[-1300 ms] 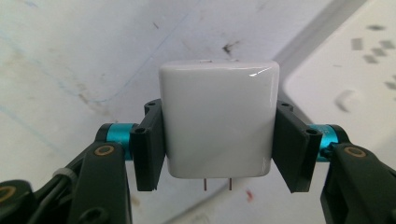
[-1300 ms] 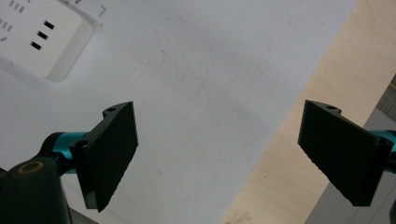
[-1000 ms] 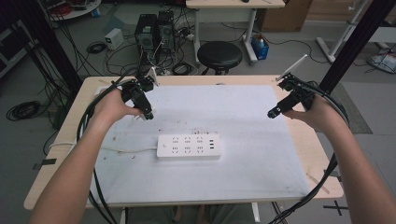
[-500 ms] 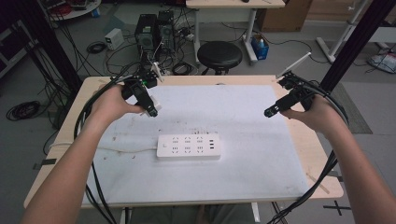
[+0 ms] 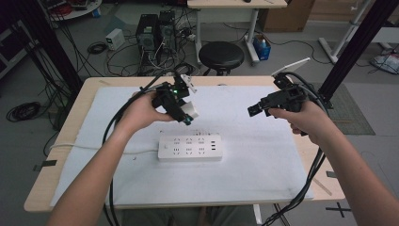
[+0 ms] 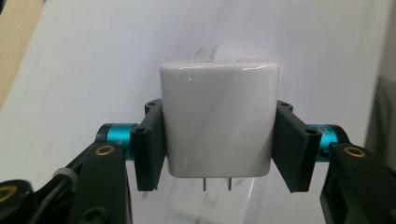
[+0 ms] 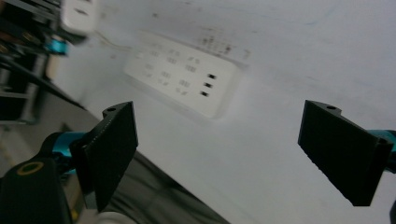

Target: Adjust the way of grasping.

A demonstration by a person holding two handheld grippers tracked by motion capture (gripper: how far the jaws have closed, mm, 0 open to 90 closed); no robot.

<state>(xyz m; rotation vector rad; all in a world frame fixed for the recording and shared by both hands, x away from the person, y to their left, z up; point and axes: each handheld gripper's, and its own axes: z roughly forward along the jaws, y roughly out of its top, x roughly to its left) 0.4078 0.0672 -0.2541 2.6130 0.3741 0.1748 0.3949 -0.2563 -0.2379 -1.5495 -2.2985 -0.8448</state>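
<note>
My left gripper (image 5: 186, 113) is shut on a white plug adapter (image 5: 189, 110), held above the white mat behind the power strip (image 5: 189, 148). In the left gripper view the adapter (image 6: 218, 122) sits squarely between both black pads (image 6: 150, 140), its two metal prongs pointing toward the camera. My right gripper (image 5: 251, 109) hovers over the mat's right part, jaws wide open with nothing between them (image 7: 219, 154). The white power strip (image 7: 187, 79) lies flat in the middle of the mat, with several sockets and three small ports at its right end.
A white mat (image 5: 263, 160) covers most of the wooden table (image 5: 56, 174). The strip's cord (image 5: 94, 148) runs left across the mat. Black cables trail from both grippers over the table edges. A black stool (image 5: 221, 54) stands behind the table.
My left hand has carried the adapter rightward from the table's far left toward the centre, above the power strip. The right gripper has shifted a little to the left.
</note>
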